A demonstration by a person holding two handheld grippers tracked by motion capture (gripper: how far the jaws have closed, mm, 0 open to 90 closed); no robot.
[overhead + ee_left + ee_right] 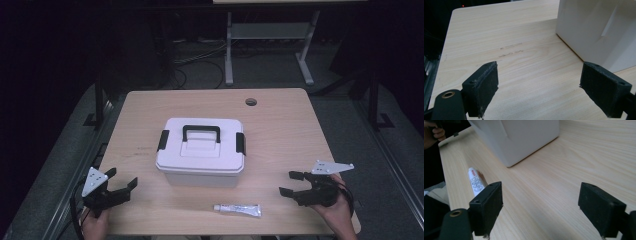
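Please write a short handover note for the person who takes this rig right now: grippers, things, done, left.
Left gripper: open, empty, at the table's near left corner.
Right gripper: open, empty, at the near right.
White box: mid-table, lid on, both black side latches down.
Tube: lies flat on the table in front of the box, untouched.
Done: nothing visible yet.
Left: probably unlatch the box and put the tube in.

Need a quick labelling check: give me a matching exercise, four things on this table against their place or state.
Things:
1. white box
2. tube
3. left gripper
4. cable hole

Places or states:
A. far part of the table, right of centre
B. lying flat near the front edge, in front of the box
C. mid-table, lid on, black latches at both ends
D. open, holding nothing, at the front left corner

Pairs: 1-C, 2-B, 3-D, 4-A
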